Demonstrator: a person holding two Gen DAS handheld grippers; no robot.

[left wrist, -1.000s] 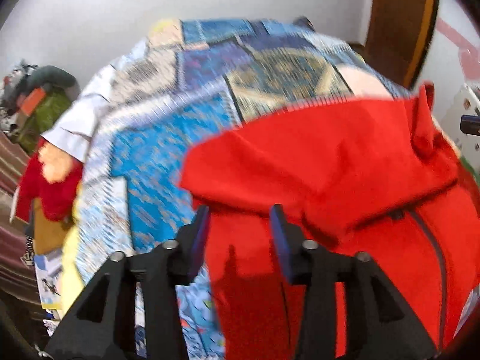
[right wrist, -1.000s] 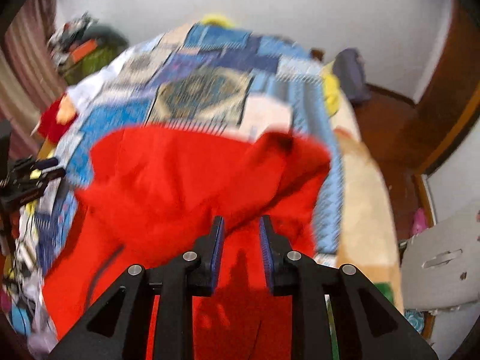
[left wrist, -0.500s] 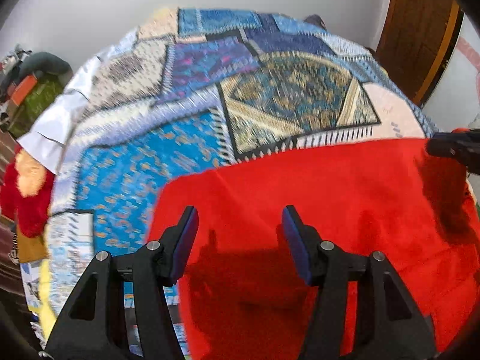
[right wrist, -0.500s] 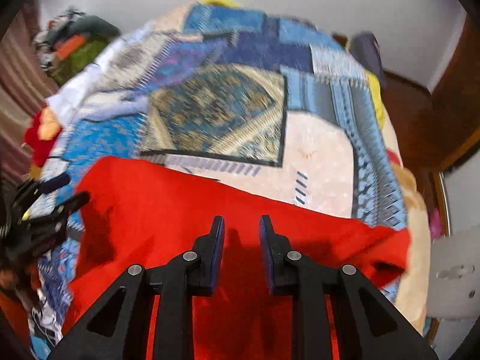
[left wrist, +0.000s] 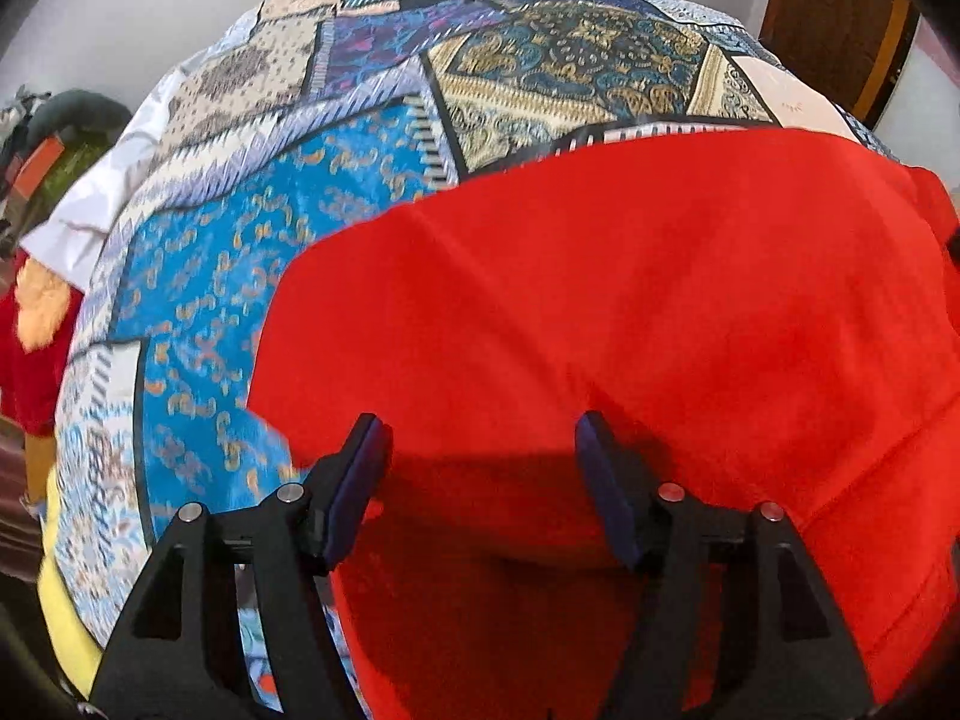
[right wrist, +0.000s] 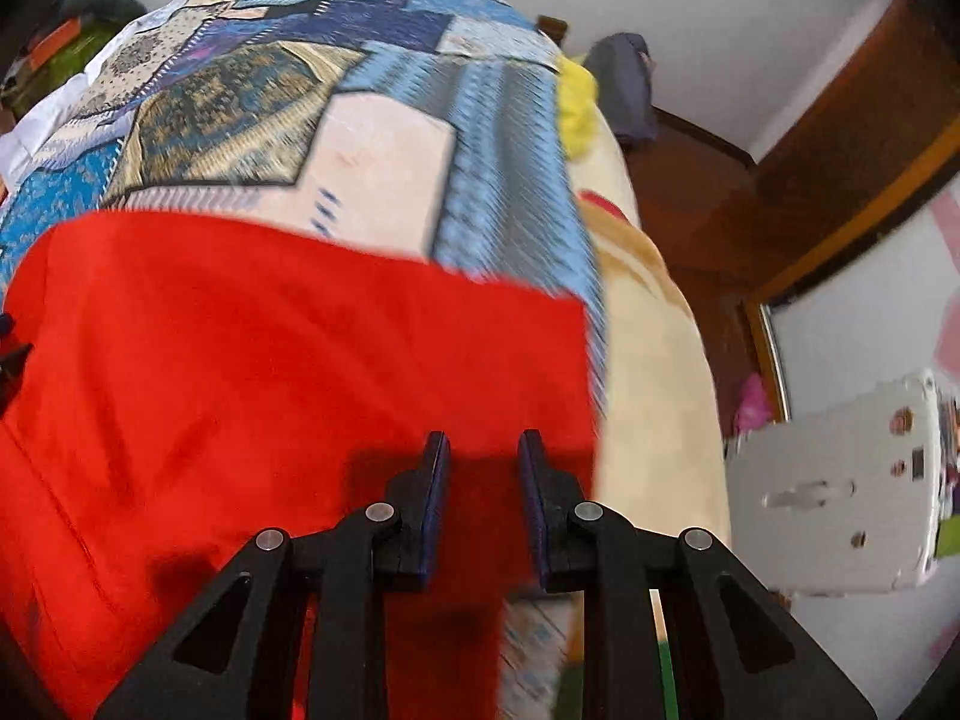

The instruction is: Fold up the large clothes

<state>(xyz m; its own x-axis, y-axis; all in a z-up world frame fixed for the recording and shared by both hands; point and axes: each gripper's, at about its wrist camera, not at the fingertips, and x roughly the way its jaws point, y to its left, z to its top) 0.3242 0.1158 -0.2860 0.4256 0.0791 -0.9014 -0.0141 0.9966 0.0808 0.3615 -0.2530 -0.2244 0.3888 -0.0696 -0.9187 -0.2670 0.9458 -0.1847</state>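
A large red garment [left wrist: 600,330] lies spread flat on a patchwork bedspread [left wrist: 252,252], with its far edge running straight across. My left gripper [left wrist: 480,450] is open wide and empty just above the garment's near left part. In the right wrist view the red garment [right wrist: 270,360] fills the lower left, with its right corner near the bed's side. My right gripper [right wrist: 483,456] hovers over that near right part with jaws a little apart and nothing between them.
The bedspread [right wrist: 390,120] covers the bed beyond the garment. Clothes and a red plush [left wrist: 30,348] lie piled left of the bed. A wooden door [left wrist: 840,18] stands at the back right. A white panel [right wrist: 840,492] and brown floor lie right of the bed.
The bunched hooded garment was flung forward and now lies flat. My left gripper opened wider. My right gripper opened slightly and shifted to the garment's right side.
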